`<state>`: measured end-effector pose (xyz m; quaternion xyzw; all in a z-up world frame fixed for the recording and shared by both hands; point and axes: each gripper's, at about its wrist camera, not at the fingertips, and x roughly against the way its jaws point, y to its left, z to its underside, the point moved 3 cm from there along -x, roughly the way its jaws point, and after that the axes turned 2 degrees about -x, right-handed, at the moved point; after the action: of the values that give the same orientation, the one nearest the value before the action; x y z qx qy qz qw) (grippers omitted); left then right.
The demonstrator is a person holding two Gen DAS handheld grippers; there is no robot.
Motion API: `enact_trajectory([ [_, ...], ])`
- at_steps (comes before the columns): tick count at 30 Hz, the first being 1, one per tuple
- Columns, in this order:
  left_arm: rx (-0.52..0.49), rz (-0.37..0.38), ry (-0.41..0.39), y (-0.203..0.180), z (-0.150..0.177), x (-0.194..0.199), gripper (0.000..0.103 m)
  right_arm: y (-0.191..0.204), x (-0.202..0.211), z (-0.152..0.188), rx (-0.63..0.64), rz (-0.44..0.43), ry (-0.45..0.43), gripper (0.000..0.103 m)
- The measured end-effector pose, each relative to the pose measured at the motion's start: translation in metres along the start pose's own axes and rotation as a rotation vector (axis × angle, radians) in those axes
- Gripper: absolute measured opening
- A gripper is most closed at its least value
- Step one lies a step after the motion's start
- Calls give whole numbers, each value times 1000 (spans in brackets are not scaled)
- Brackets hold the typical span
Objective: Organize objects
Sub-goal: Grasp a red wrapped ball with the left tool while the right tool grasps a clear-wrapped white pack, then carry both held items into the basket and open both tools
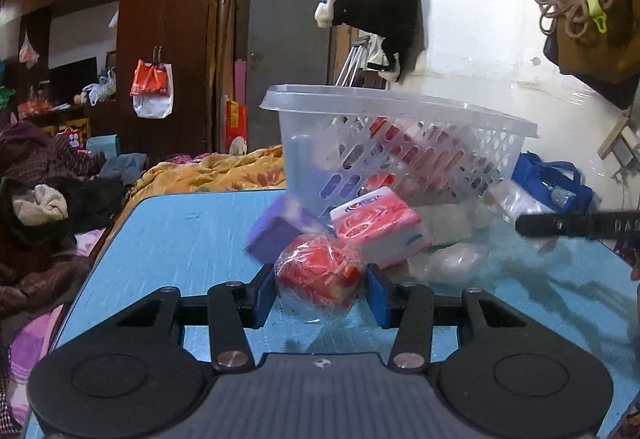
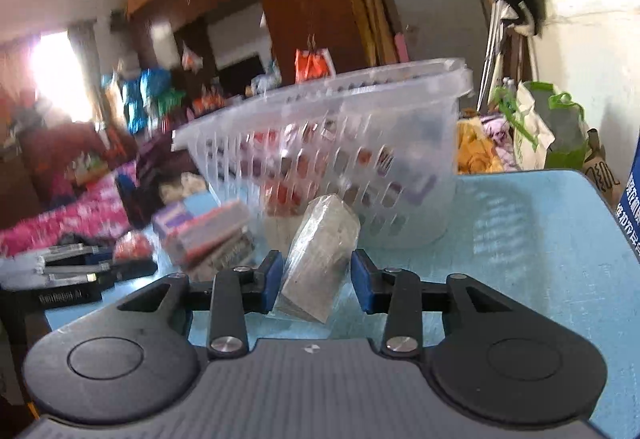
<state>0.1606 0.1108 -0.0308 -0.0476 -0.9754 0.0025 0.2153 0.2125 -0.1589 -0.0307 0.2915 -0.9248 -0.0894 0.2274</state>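
Note:
A clear plastic basket (image 1: 400, 143) stands on the blue table (image 1: 180, 239) and holds red packs. My left gripper (image 1: 320, 285) is shut on a red pack wrapped in clear film (image 1: 320, 271), in front of the basket. Behind it lie a pink-and-white tissue pack (image 1: 380, 227) and a purple pack (image 1: 276, 227). My right gripper (image 2: 316, 279) is shut on a grey pack in clear wrap (image 2: 320, 259), tilted, just in front of the basket (image 2: 340, 159). The right gripper shows at the right edge of the left wrist view (image 1: 576, 225).
Clear plastic bags (image 1: 452, 259) and a blue bag (image 1: 552, 183) lie right of the basket. A bed with blankets and clothes (image 1: 60, 199) borders the table's left. Purple and red packs (image 2: 208, 235) lie left of my right gripper. A green bag (image 2: 552, 135) stands beyond the table.

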Motion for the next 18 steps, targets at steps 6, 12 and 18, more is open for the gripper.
enact_trajectory([
  [6, 0, -9, -41, 3, 0, 7, 51, 0, 7, -2, -20, -11, -58, 41],
  [12, -13, -16, -118, 2, 1, 18, 51, -1, 14, -2, -23, -22, -106, 41],
  [18, -14, -26, -153, 1, 1, 22, 51, -1, 21, -2, -26, -36, -142, 41],
])
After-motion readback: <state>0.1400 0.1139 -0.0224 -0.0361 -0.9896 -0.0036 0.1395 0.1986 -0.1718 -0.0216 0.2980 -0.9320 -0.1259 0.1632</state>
